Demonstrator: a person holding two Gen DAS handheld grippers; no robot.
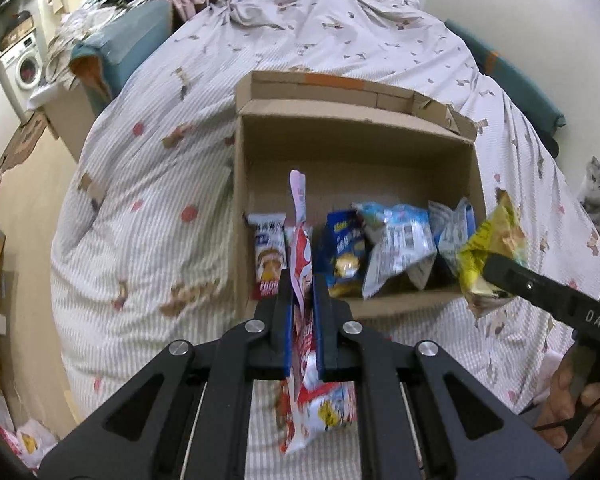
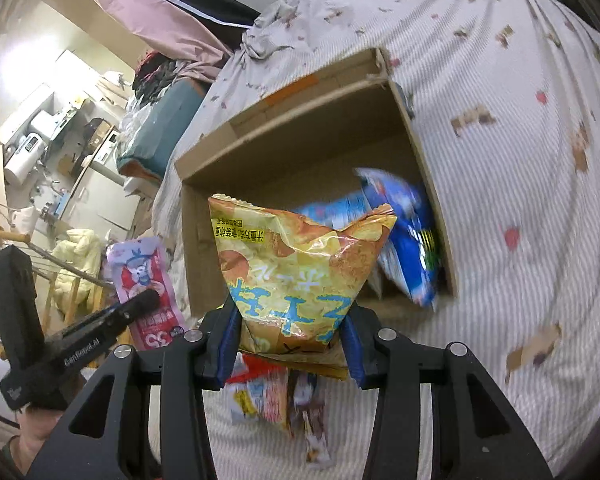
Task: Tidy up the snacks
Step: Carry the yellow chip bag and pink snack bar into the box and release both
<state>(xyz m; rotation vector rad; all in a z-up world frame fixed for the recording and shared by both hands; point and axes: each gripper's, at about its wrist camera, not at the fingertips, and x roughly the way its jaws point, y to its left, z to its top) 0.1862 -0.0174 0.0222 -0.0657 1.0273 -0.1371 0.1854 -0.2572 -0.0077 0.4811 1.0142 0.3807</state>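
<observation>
Left wrist view: the left tongs (image 1: 302, 280) pinch a red-and-white snack packet (image 1: 300, 248) upright, just before the cardboard box (image 1: 356, 140) on the bed (image 1: 148, 184), packets already inside. Right wrist view: the right tongs (image 2: 290, 320) clasp a yellow chip bag (image 2: 296, 272) at the box's near wall; loose packets (image 2: 268, 396) lie below.

One cardboard box (image 1: 356, 148), open-topped, centre of the left wrist view. Inside, along its near wall: four or five snack packets, overlapping, so exact count uncertain — one brown-and-white bar (image 1: 269, 258), one dark blue packet (image 1: 345, 256), two or three pale blue-and-white bags (image 1: 404, 240). Outside the box: one red-and-white packet (image 1: 302, 248) lower centre, one yellow chip bag (image 2: 300, 276) centre of the right wrist view. Two or three more packets (image 2: 276, 400) below it. One cat (image 1: 598, 188), right edge.
</observation>
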